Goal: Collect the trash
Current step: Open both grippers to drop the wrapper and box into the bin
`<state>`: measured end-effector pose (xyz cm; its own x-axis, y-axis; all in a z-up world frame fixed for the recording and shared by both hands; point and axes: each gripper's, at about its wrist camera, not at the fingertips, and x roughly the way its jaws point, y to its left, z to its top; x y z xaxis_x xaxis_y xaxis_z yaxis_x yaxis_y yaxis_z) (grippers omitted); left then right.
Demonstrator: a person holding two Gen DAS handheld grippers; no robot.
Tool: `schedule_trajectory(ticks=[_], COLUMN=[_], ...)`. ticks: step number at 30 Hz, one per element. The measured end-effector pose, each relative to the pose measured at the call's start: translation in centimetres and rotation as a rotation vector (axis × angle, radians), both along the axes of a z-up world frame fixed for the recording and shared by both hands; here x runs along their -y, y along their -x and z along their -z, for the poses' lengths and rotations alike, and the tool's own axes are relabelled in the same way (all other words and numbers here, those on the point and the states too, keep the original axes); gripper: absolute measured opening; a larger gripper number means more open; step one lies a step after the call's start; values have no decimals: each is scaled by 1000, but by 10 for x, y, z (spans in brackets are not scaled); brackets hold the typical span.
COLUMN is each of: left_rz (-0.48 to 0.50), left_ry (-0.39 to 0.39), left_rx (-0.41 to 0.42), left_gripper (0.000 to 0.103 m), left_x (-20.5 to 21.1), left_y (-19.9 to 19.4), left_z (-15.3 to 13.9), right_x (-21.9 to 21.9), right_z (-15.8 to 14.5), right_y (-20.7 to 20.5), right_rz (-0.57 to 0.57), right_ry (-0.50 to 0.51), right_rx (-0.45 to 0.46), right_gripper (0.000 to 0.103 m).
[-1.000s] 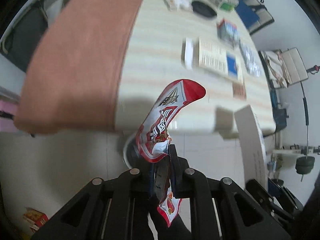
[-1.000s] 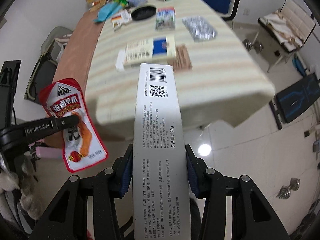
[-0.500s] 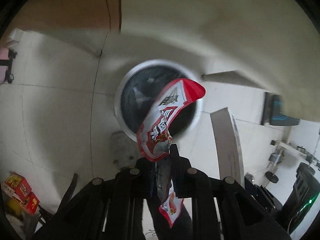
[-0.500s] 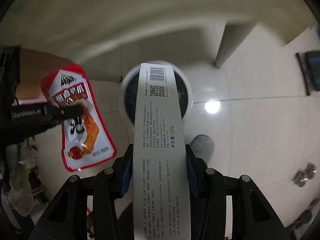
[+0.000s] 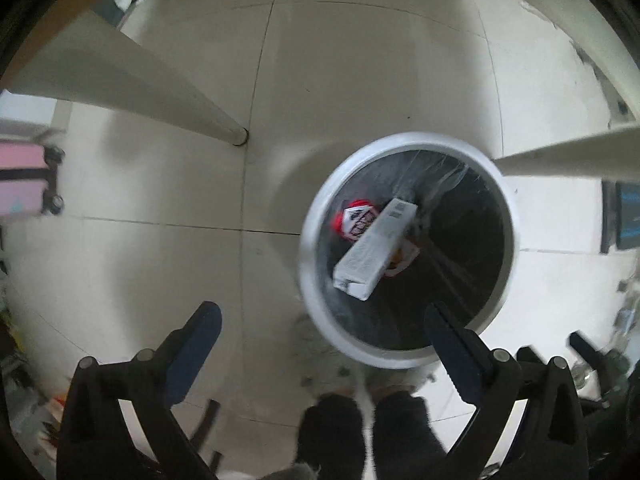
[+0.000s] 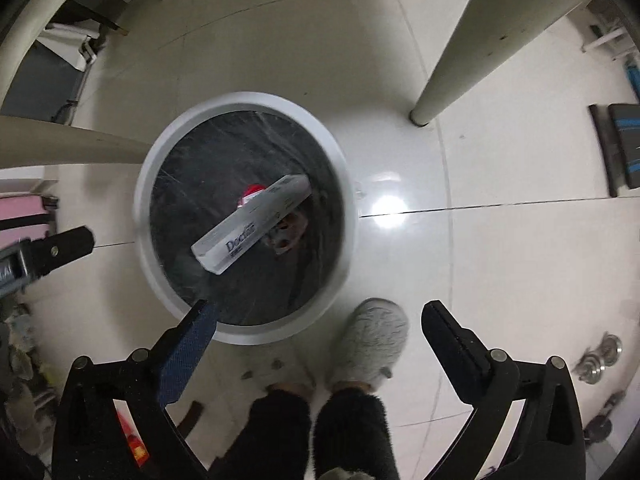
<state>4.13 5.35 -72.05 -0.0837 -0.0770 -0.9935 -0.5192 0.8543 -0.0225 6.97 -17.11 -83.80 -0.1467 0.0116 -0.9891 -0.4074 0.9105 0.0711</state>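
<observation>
A round white trash bin (image 5: 312,256) with a black liner stands on the floor below both grippers; it also shows in the right wrist view (image 6: 344,200). Inside it lie a long white box (image 5: 376,248) and a red snack wrapper (image 5: 354,218); the box (image 6: 252,228) and wrapper (image 6: 252,192) also show in the right wrist view. My left gripper (image 5: 322,322) is open and empty above the bin's near left rim. My right gripper (image 6: 320,320) is open and empty above the bin's near right rim. A left finger (image 6: 60,250) shows at the left edge of the right wrist view.
Cream table legs (image 5: 160,88) (image 6: 472,52) stand on the tiled floor around the bin. The person's legs and a grey fluffy slipper (image 6: 368,344) are just below the bin. A pink case (image 5: 24,184) stands at far left.
Both grippers have opened over the bin. The red wrapper and the white box have dropped from them into the bin.
</observation>
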Motion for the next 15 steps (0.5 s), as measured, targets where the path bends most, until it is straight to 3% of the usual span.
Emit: schedule_trajectory(ticks=[6,15], left_rz=[18,11], left_ry=[-39,-83], left_rx=[2,49], left_gripper=[103,103], left_x=[1,13], left_y=[14,24], left_z=[-21,-62], right_x=[-6,-5], right_z=[-19,-84], right_y=[1,13], right_rz=[3,17], right_ry=[26,3], right_rx=[31,84], right_gripper=[103,103])
